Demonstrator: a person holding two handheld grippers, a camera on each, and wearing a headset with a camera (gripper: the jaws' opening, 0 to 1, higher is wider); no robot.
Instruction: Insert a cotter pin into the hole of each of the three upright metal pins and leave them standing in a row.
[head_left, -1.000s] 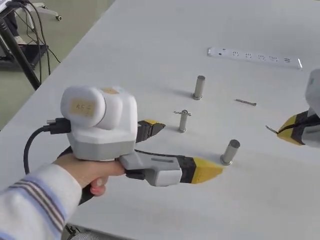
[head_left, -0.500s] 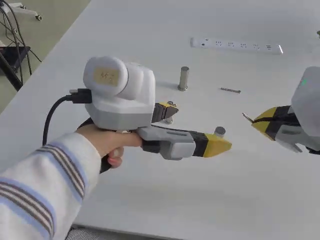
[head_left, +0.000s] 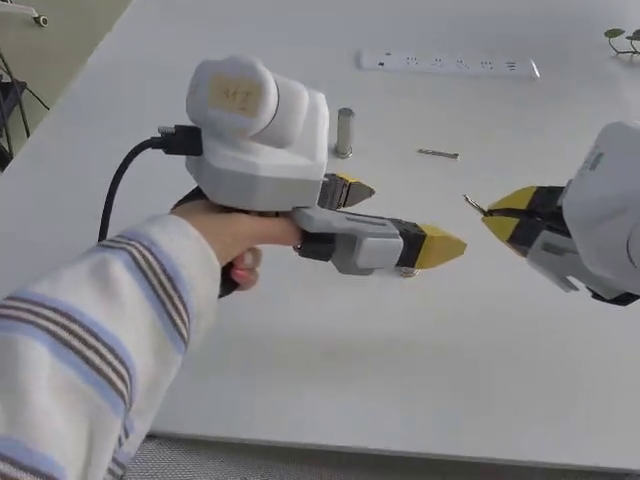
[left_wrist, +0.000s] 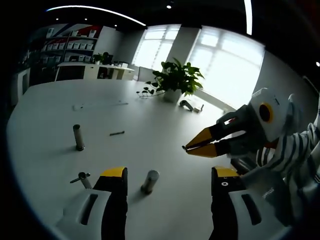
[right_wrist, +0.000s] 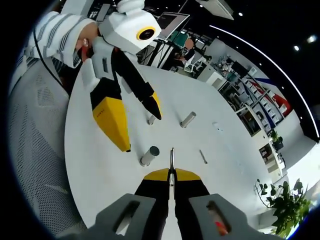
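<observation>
White table (head_left: 330, 390), roomy toward its near edge; left gripper (head_left: 415, 217) gapes (jaws wide), right gripper (head_left: 487, 216) pinches a cotter pin (head_left: 471, 205).

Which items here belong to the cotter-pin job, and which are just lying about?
Job: far pin; near pin; fitted pin, cotter already through; held cotter pin in right claw; loose cotter pin.
Lying about: power strip; potted plant.
</observation>
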